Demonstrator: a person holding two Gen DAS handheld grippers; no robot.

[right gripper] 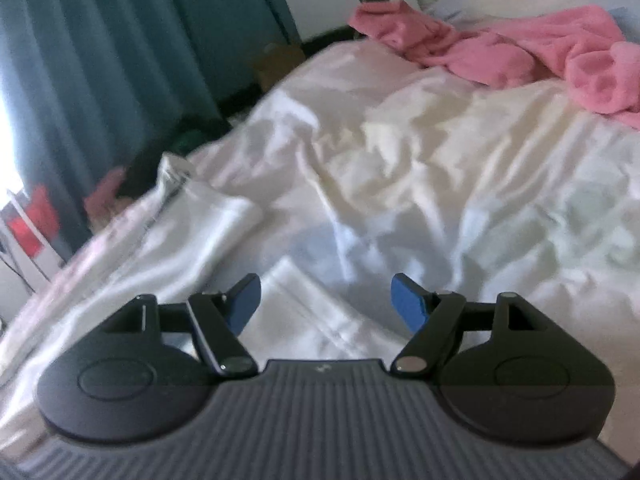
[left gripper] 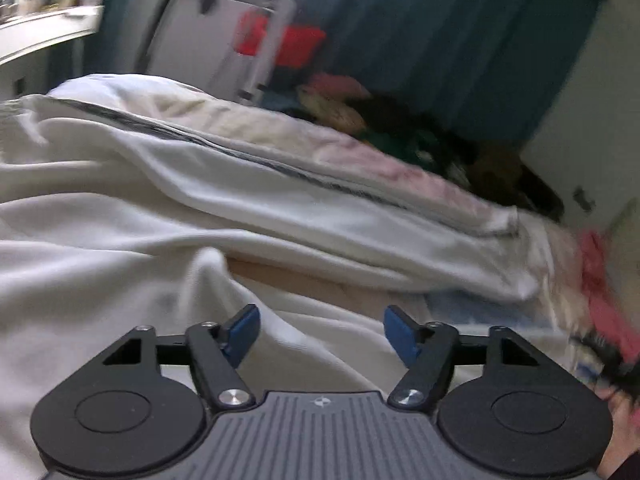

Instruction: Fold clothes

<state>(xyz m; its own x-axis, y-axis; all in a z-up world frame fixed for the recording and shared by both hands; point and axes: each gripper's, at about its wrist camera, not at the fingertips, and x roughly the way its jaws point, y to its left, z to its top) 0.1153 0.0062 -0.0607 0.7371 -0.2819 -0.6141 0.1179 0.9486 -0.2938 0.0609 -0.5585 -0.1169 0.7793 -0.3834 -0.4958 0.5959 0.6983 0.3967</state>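
A white garment with a dark stripe [left gripper: 224, 168] lies rumpled across the bed in the left wrist view, its folds running from upper left to lower right. My left gripper [left gripper: 320, 332] hovers just above its near folds, open, with nothing between the blue pads [left gripper: 244, 332]. In the right wrist view the same white garment [right gripper: 208, 216] lies to the left on the pale bedsheet [right gripper: 460, 168]. My right gripper [right gripper: 326, 306] is open over white cloth, holding nothing. A pink garment [right gripper: 520, 52] lies crumpled at the far right of the bed.
Teal curtains [left gripper: 440, 40] hang behind the bed. A heap of dark and coloured clothes [left gripper: 400, 128] sits past the bed's far edge, near a red object [left gripper: 296, 44] on a metal frame. A white shelf [left gripper: 44, 32] is at upper left. A hand [left gripper: 620, 408] shows at lower right.
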